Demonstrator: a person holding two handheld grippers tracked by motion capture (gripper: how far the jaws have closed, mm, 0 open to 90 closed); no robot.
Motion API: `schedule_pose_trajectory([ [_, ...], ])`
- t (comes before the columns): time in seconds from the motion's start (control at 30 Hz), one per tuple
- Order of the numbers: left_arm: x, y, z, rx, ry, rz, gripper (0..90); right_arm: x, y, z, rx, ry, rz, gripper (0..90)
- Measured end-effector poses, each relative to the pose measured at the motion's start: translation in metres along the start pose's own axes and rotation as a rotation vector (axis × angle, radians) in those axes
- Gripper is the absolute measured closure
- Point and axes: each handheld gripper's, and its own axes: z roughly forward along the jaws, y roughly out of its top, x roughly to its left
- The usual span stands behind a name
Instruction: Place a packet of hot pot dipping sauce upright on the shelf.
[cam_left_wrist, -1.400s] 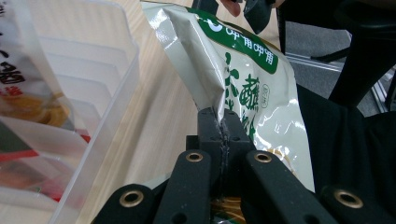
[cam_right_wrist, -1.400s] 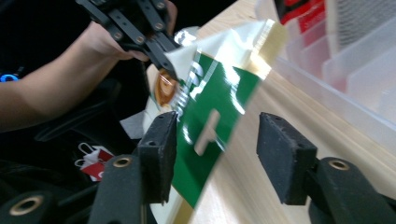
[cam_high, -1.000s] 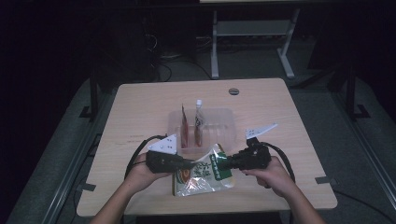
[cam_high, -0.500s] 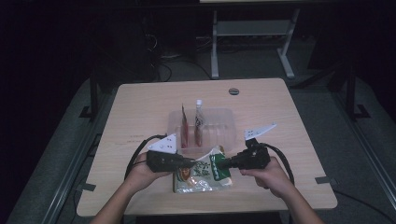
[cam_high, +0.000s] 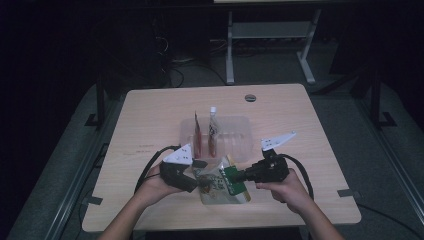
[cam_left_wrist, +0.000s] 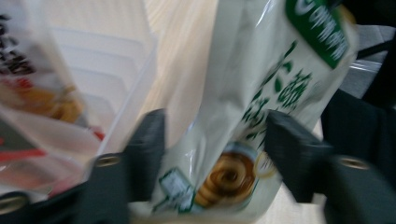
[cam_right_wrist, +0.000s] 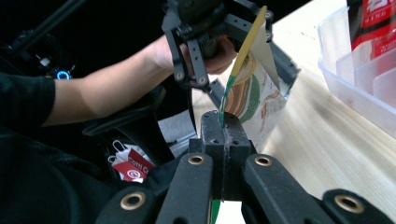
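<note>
The snack bag sits at the near edge of the surface, just in front of the clear tray, with its lower end close to the wood and between your 2 hands. It is a pale pouch with green print and a picture of a coiled biscuit, seen close in the left gripper view.

Your right tongs are clenched on the bag's thin green edge; in the right gripper view the 2 jaws meet flat with the film pinched between them. This grip carries the bag and keeps it upright on edge rather than lying flat.

Your left tongs have just been opening. The bag stands between the 2 jaws, but both pads are off the film, so this side is released. The likely reason: the bag is passing to the right hand alone, which frees it to be swung toward the tray.

The tray lies just beyond the bag and already holds 2 upright packets in its slots, standing side by side. That arrangement suggests the bag is held edge-up so it can drop into a free slot in the same way.

Your left hand and right hand rest low at the surface's near side, cables trailing behind each.
</note>
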Motion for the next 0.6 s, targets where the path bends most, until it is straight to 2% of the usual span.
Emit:
schedule_pose_trajectory([
  [0.2,-0.004,-0.008,-0.008,0.008,0.061,-0.007,18.8,0.004,0.001,-0.005,-0.030,0.017,0.000,90.0],
  [0.4,-0.005,-0.013,-0.019,0.004,0.113,0.002,16.7,0.004,0.003,-0.010,-0.075,0.031,-0.002,90.0],
  [0.6,-0.004,-0.015,-0.027,-0.005,0.137,-0.005,16.0,0.005,0.003,-0.019,-0.120,0.059,0.011,90.0],
])
